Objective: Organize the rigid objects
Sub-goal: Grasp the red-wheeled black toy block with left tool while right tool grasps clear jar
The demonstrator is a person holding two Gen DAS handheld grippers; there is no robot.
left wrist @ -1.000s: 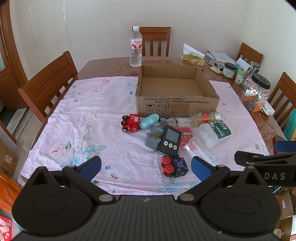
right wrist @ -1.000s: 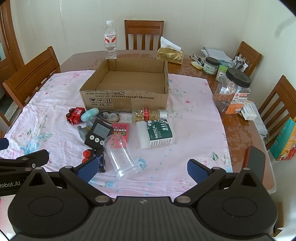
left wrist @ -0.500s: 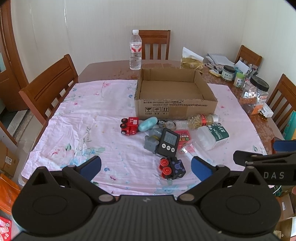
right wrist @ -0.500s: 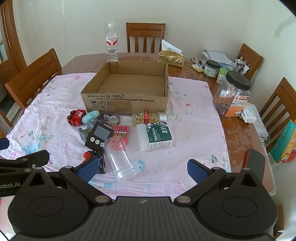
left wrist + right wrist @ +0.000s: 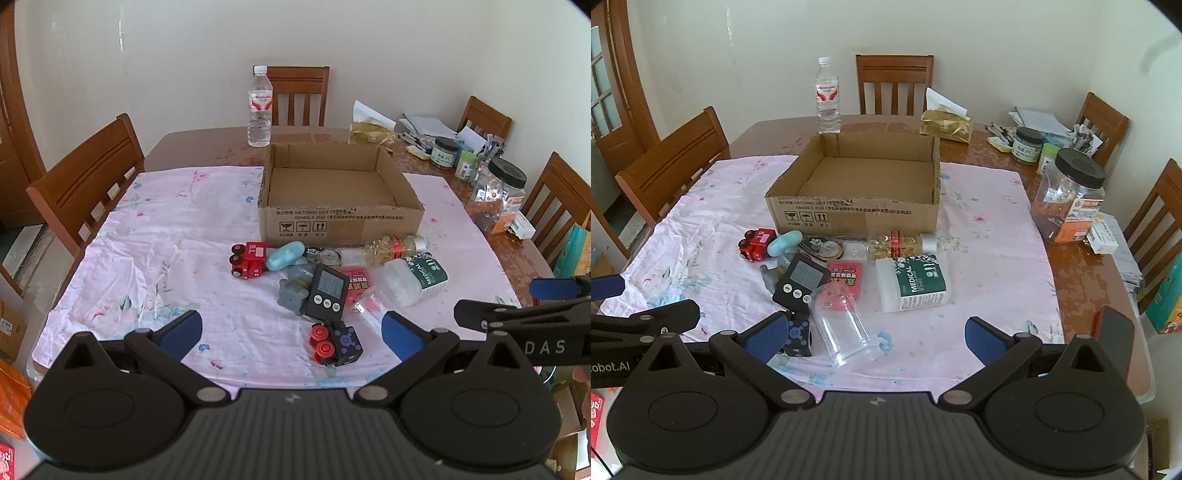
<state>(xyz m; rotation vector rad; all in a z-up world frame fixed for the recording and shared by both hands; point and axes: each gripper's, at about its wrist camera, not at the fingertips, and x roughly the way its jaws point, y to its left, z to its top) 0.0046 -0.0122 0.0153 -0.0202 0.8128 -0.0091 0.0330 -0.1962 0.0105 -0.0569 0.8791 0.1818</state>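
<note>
An open, empty cardboard box (image 5: 341,221) (image 5: 855,216) stands mid-table on a pink cloth. In front of it lies a cluster: a red toy train (image 5: 249,260), a light blue oval case (image 5: 286,255), a black digital timer (image 5: 327,293) (image 5: 801,282), a black cube with red knobs (image 5: 336,343), a clear plastic cup on its side (image 5: 842,325), a white MEDICAL bottle (image 5: 916,282) and a capsule bottle (image 5: 901,245). My left gripper (image 5: 291,330) is open and empty, near the cube. My right gripper (image 5: 875,334) is open and empty, above the cup.
A water bottle (image 5: 260,107) stands behind the box. Jars, pens and papers (image 5: 1067,199) crowd the table's right side, and a red phone (image 5: 1115,339) lies at the near right edge. Wooden chairs (image 5: 88,184) surround the table.
Both grippers have drawn back and up a little from the table, so the objects look smaller and farther. Nothing on the table has moved.
</note>
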